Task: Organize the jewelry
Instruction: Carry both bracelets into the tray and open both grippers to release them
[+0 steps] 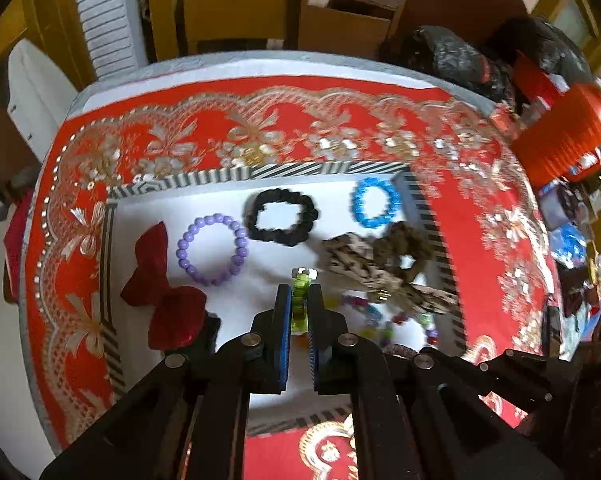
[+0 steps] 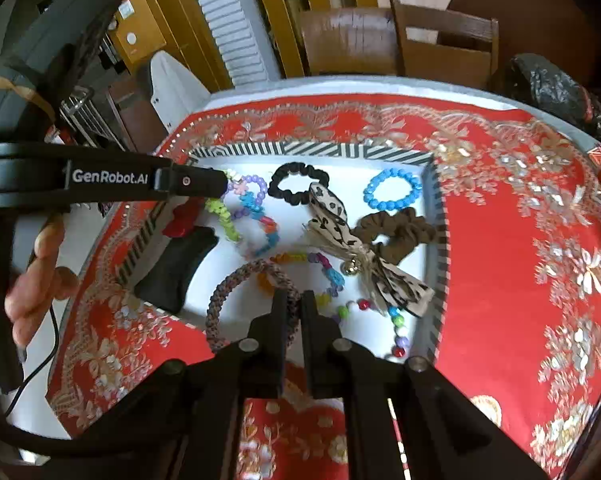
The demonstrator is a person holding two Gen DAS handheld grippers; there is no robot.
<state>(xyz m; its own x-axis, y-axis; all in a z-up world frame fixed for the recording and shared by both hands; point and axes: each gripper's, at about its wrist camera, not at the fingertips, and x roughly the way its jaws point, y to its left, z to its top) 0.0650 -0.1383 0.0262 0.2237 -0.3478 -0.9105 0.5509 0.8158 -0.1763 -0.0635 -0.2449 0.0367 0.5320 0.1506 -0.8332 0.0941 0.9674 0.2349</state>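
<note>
A white tray with a striped rim (image 1: 320,169) (image 2: 320,148) lies on the red cloth and holds jewelry. My left gripper (image 1: 299,292) is shut on a multicolour flower-bead bracelet (image 1: 300,300) (image 2: 252,208), holding it lifted above the tray; in the right wrist view this gripper (image 2: 216,184) reaches in from the left. My right gripper (image 2: 292,300) is shut and sits low over a braided bangle (image 2: 236,296) at the tray's near edge. Also in the tray: purple bead bracelet (image 1: 212,250), black scrunchie (image 1: 280,216), blue bracelet (image 1: 374,202), brown scrunchie (image 2: 396,234), leopard bow (image 2: 340,232), red bow (image 1: 160,292).
A bead necklace (image 2: 340,300) lies in the tray's near right. A black piece (image 2: 176,264) rests on the left rim. Orange container (image 1: 560,136) and black bags (image 1: 452,60) stand at the table's far right. Wooden chairs (image 2: 420,44) are behind.
</note>
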